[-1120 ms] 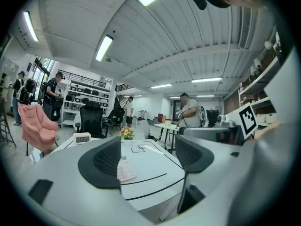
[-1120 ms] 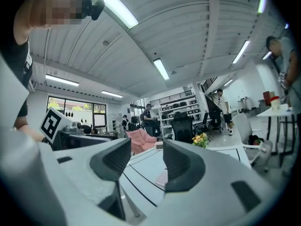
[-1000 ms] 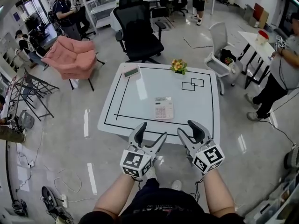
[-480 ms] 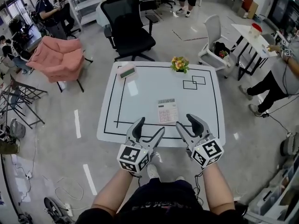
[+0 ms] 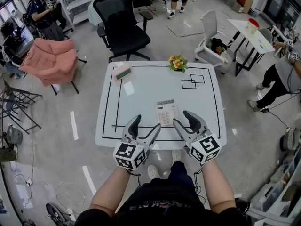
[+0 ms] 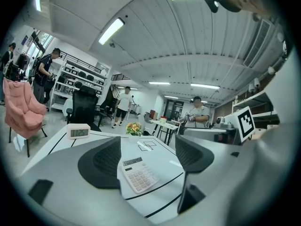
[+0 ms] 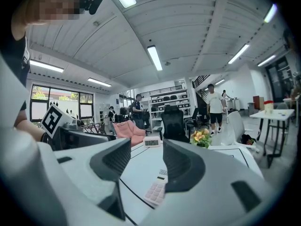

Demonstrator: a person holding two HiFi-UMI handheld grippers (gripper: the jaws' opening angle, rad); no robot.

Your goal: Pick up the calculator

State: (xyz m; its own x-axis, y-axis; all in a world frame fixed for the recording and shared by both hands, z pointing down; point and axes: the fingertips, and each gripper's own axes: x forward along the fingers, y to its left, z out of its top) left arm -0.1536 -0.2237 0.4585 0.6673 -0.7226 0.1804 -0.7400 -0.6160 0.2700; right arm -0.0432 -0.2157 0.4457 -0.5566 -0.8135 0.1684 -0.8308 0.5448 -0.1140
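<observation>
while the calculator (image 5: 165,112) lies flat on the white tabletop (image 5: 141,86) near its front edge, the left tongs (image 5: 146,124) and right tongs (image 5: 182,118) hover beside it, both spread apart and empty.

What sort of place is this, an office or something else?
Probably an open-plan lab or workshop office: a white table marked with black tape lines, a black office chair on a bare polished floor, and storage shelves at the back.
</observation>
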